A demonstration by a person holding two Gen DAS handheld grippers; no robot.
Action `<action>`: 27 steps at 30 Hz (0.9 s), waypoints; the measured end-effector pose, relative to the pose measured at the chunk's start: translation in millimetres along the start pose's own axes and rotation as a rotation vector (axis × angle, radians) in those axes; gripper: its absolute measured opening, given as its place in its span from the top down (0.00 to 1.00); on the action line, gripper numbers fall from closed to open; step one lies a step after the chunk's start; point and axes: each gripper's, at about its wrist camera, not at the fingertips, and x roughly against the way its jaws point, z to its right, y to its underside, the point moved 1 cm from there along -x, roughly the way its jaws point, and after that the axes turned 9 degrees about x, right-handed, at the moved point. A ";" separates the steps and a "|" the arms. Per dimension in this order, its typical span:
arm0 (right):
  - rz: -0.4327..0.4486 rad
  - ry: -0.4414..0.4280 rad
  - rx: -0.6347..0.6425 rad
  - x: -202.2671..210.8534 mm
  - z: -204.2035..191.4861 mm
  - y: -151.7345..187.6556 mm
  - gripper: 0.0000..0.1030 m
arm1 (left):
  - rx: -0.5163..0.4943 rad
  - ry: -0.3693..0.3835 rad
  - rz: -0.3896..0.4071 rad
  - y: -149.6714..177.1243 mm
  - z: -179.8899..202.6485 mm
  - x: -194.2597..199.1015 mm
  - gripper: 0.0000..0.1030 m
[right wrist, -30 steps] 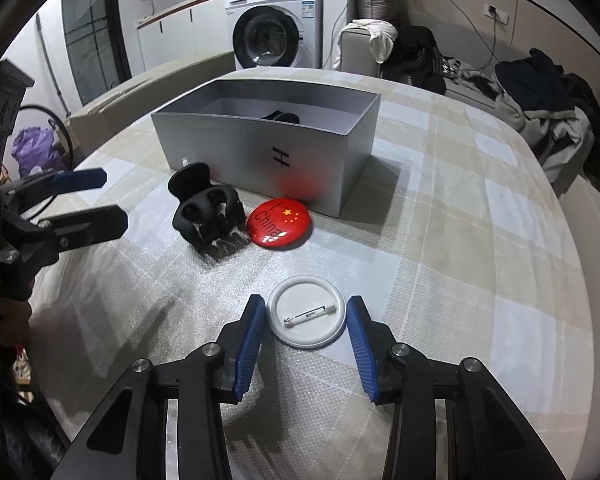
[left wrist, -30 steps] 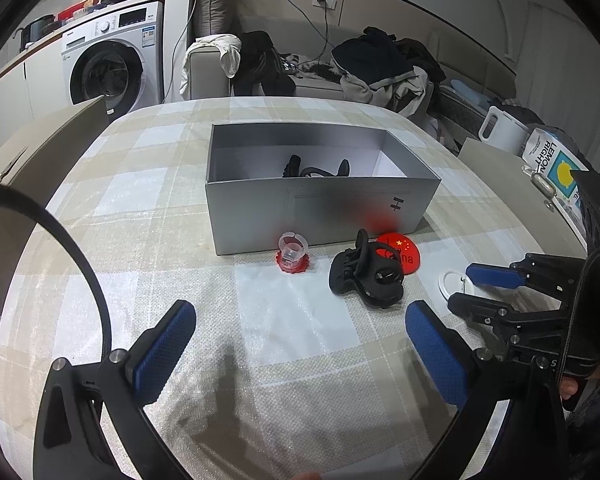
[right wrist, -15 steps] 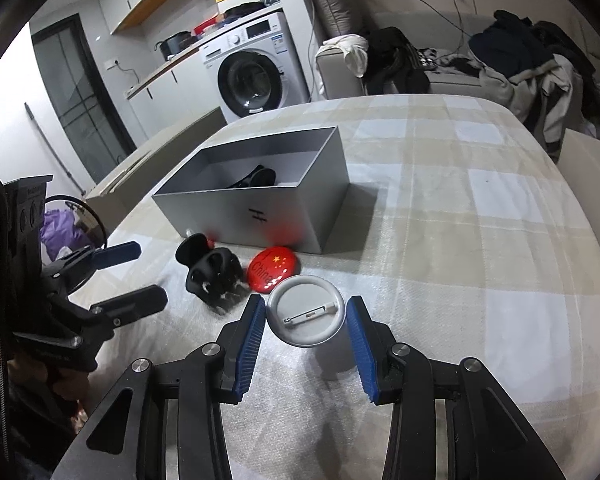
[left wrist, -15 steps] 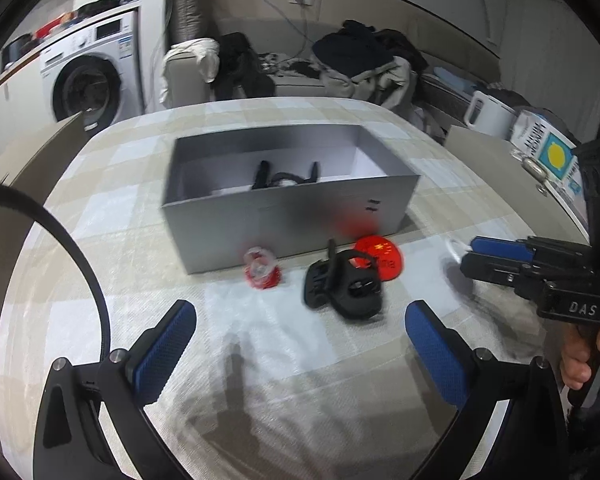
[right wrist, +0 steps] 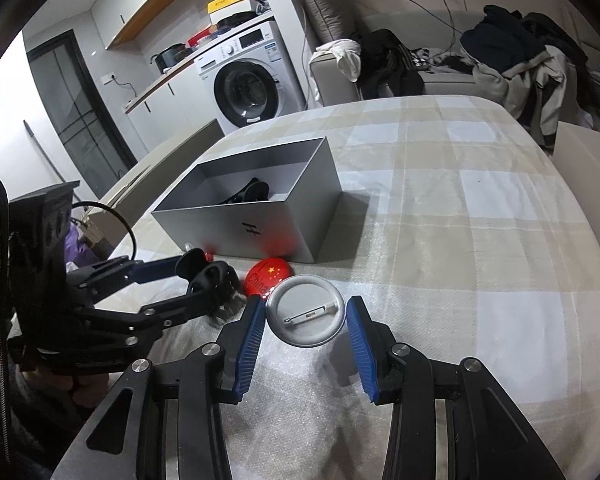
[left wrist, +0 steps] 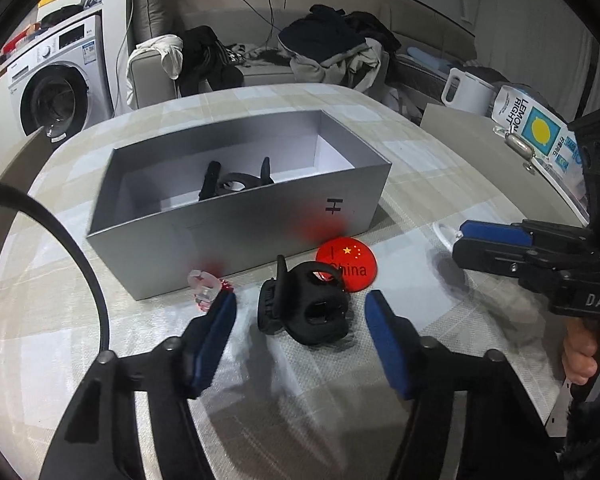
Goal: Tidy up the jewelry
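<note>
A black hair claw clip [left wrist: 306, 306] lies on the checked tablecloth in front of an open grey box [left wrist: 236, 216]. My left gripper [left wrist: 300, 336] is open with its blue pads on either side of the clip, not touching it. A red China badge [left wrist: 350, 262] lies just behind the clip. My right gripper [right wrist: 306, 334] is shut on a white pin badge [right wrist: 305, 316], back side up, lifted off the cloth. Another black clip [left wrist: 230, 184] lies inside the box. A small clear and red piece [left wrist: 204, 286] lies by the box front.
A sofa piled with clothes [left wrist: 324, 48] stands behind the table, a washing machine [left wrist: 56, 84] at the back left. A white kettle [left wrist: 466, 90] and a Lemon Right pack [left wrist: 536, 128] sit on a side surface to the right.
My left gripper moved forward and narrowed around the black clip. My right gripper rose with the white pin badge and pulled back from the box.
</note>
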 end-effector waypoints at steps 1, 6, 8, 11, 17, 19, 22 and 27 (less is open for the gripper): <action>0.000 0.000 -0.001 0.5 0.3 0.0 0.61 | 0.000 0.001 -0.004 0.0 0.2 -1.2 0.44; 0.001 0.004 -0.004 1.4 1.6 -0.7 0.61 | -0.005 -0.003 -0.022 -0.6 1.7 -6.6 0.54; 0.003 0.004 -0.004 1.4 1.9 -0.8 0.61 | 0.003 0.002 -0.035 -1.0 0.8 -8.5 0.62; 0.003 0.005 -0.002 1.6 2.3 -1.1 0.61 | 0.007 0.006 -0.027 -1.0 0.3 -5.8 0.62; 0.010 0.004 0.000 3.9 1.9 -1.8 0.61 | 0.006 0.021 -0.008 1.7 0.2 2.0 0.62; 0.014 0.004 0.003 5.0 0.6 -2.4 0.61 | 0.008 0.024 0.002 2.7 0.3 5.6 0.62; 0.020 0.004 0.007 7.0 -1.8 -4.0 0.61 | 0.012 0.028 0.018 2.0 -0.3 10.0 0.62; 0.034 0.001 0.011 10.9 -5.5 -7.1 0.61 | 0.028 0.033 0.058 -0.8 -4.4 21.3 0.62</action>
